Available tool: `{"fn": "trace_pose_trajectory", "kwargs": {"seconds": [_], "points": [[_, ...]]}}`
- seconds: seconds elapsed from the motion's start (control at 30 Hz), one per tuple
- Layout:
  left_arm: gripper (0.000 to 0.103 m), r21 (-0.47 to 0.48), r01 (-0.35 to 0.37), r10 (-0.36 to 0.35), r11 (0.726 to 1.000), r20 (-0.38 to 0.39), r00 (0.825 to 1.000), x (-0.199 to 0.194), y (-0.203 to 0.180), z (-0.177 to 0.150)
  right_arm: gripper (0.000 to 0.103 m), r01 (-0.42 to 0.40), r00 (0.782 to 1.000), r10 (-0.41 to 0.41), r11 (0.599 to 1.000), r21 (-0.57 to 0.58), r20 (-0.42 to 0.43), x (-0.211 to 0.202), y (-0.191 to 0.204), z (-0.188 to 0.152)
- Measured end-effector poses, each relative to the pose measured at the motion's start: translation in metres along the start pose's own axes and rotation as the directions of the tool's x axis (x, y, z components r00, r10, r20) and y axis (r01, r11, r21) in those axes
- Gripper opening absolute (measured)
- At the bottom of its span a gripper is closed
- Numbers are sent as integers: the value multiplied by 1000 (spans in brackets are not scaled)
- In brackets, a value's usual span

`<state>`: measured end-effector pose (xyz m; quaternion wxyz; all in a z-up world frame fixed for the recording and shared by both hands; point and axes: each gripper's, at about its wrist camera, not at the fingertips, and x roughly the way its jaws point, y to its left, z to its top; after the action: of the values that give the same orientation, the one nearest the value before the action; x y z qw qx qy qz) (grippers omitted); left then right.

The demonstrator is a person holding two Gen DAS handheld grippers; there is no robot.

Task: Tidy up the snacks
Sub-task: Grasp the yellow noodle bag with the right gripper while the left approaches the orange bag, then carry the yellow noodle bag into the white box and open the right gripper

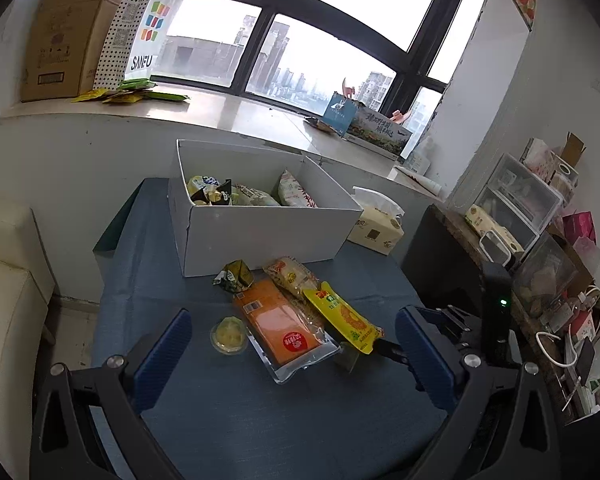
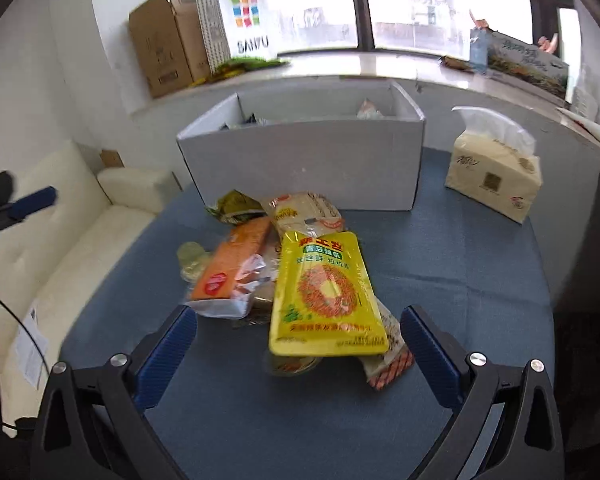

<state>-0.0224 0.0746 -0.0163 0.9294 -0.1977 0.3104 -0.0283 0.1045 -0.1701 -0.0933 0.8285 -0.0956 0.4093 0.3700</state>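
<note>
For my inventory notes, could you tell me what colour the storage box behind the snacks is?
The box is plain white, clearest in the right wrist view.

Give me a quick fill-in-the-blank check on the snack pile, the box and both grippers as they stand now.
1. The yellow pouch lies on ____ of the snack pile.
2. The white box already holds ____ snacks, so it is not empty.
3. Both the left gripper and the right gripper are ____ and hold nothing.
4. The tissue pack stands ____ the box, on the blue tablecloth.

Missing words: top; several; open; outside
</note>
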Motion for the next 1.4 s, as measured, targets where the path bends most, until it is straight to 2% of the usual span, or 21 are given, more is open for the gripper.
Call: {"fn": "trace_pose_trajectory", "kwargs": {"seconds": [0.23,0.4,0.53,0.57,0.63,0.67,0.77,0.9,0.97,1.07,1.17,1.27,1.4], "points": [[103,-1,7,-7,1000,-17,1000,3,6,-8,103,-19,994,23,999,34,-108,58,-23,18],[103,9,18,-17,1000,-39,999,8,6,-15,103,-64,986,74,996,69,-147,79,-33,19],[103,13,18,-17,1000,-62,998,14,4,-19,101,-56,977,70,995,77,-200,98,-36,17],[103,17,15,-14,1000,-63,998,15,4,-20,87,-68,978,82,995,78,-193,99,-36,18],[103,17,13,-11,1000,-69,998,17,4,-21,81,-77,982,88,994,71,-170,95,-36,19],[103,14,12,-11,1000,-70,997,17,5,-22,69,-80,983,91,994,72,-162,92,-36,20],[103,5,11,-10,1000,-71,997,19,8,-24,52,-85,988,94,993,76,-125,79,-38,22],[103,2,-2,3,1000,-89,996,25,11,-25,47,-92,990,101,992,91,-97,62,-45,26],[103,7,0,1,1000,-107,994,31,12,-27,46,-106,992,112,989,106,-57,47,-48,28],[103,71,4,7,997,-151,989,48,12,-30,46,-116,993,116,987,110,7,18,-49,27],[103,137,-23,49,990,-190,981,73,17,-31,46,-130,991,125,984,119,50,-11,-47,21],[103,147,-23,56,989,-225,973,100,30,-29,47,-133,988,121,983,124,96,-39,-47,12],[100,200,-82,134,976,-260,956,135,41,-29,47,-130,985,113,982,135,132,-54,-35,2]]}}
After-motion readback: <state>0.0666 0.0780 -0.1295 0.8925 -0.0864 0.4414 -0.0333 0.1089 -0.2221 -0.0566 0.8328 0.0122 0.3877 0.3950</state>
